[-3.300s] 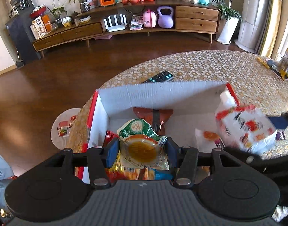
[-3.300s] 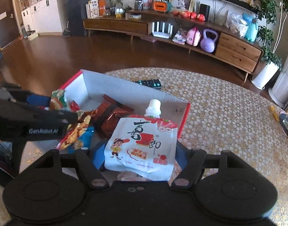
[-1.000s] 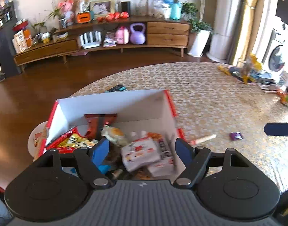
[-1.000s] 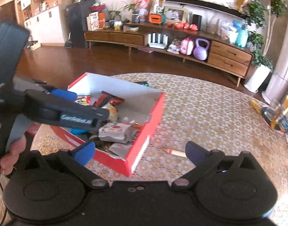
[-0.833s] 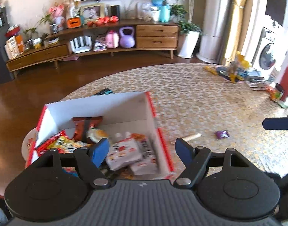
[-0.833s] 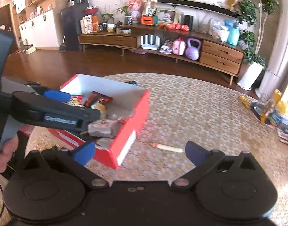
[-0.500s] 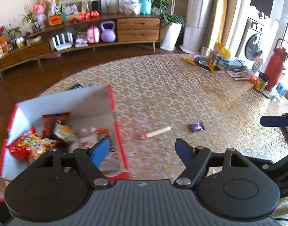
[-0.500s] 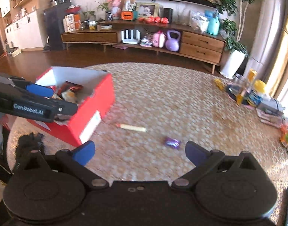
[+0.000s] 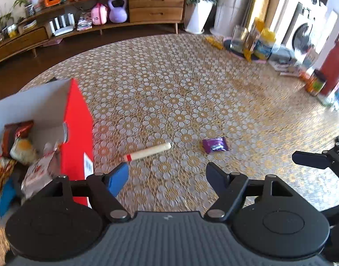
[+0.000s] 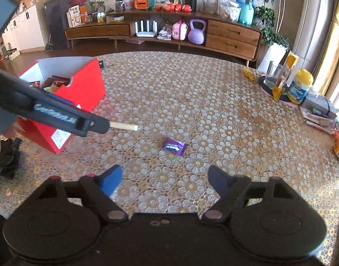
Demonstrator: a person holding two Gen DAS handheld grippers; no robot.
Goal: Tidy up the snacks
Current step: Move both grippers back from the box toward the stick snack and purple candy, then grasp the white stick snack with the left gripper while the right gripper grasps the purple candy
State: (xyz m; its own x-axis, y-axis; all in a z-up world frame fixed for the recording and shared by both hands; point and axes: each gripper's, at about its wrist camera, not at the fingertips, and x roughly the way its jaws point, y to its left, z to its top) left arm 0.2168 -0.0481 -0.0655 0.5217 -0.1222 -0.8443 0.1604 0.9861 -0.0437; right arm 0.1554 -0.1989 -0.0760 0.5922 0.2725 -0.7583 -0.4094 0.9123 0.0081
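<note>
A red box (image 9: 77,119) with white inside walls stands at the left of the table and holds several snack packets (image 9: 23,148). It also shows in the right wrist view (image 10: 85,84). A cream sausage stick (image 9: 148,151) with a red end lies on the tablecloth right of the box; in the right wrist view the sausage stick (image 10: 125,126) is partly hidden by the left gripper. A purple candy packet (image 9: 214,145) lies further right, also seen from the right wrist (image 10: 174,146). My left gripper (image 9: 167,175) is open and empty above the stick. My right gripper (image 10: 163,178) is open and empty just short of the purple packet.
The round table carries a floral gold cloth (image 9: 169,93). A tray with a glass and bottles (image 10: 287,86) stands at the far right, with a red flask (image 9: 333,66), a can and books nearby. A remote (image 10: 100,63) lies behind the box.
Both grippers let their pouches go into the box, opened and swung right, away from the box, toward the sausage stick and purple packet on the cloth.
</note>
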